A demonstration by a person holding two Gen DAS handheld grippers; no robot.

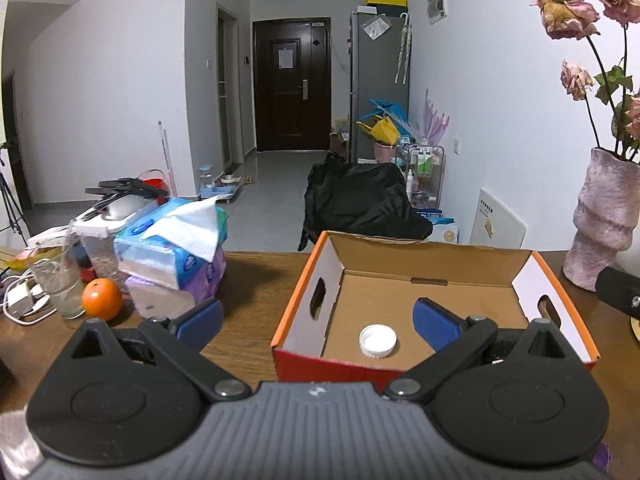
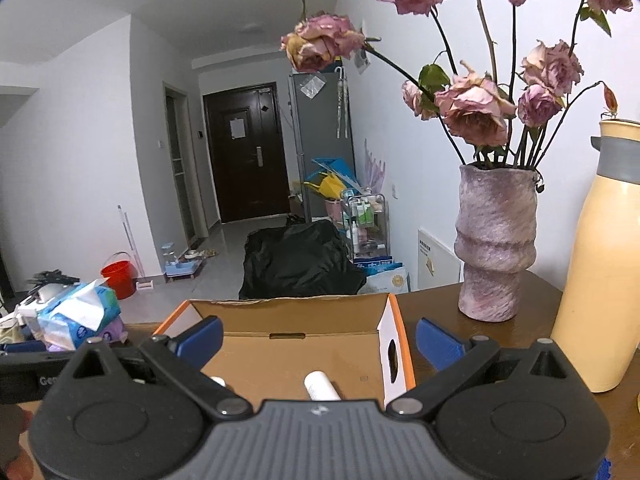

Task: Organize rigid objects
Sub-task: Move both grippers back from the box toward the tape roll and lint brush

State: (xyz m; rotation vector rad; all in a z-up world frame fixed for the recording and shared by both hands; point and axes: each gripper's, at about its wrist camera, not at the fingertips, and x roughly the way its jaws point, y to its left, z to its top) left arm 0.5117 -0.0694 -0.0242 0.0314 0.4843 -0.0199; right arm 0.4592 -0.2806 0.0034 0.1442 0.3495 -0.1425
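Observation:
An open cardboard box [image 1: 304, 280] with orange-red outer walls sits on the brown wooden table. A white bottle cap [image 1: 378, 341] lies on its floor near the front wall. My left gripper [image 1: 318, 318] is open above the box's front left corner, holding nothing. In the right wrist view the same box [image 2: 394, 322] lies below my open right gripper [image 2: 320, 338]. A white cylindrical object [image 2: 320, 387] lies inside, partly hidden by the gripper body, and another white piece [image 2: 218, 381] peeks out at the left.
Tissue packs [image 1: 176, 248], an orange [image 1: 102, 299], a glass [image 1: 60, 280] and cables crowd the table's left. A pink vase [image 2: 494, 256] with dried roses stands right of the box, beside a tall cream flask [image 2: 596, 288]. A hand [image 2: 16, 440] shows at lower left.

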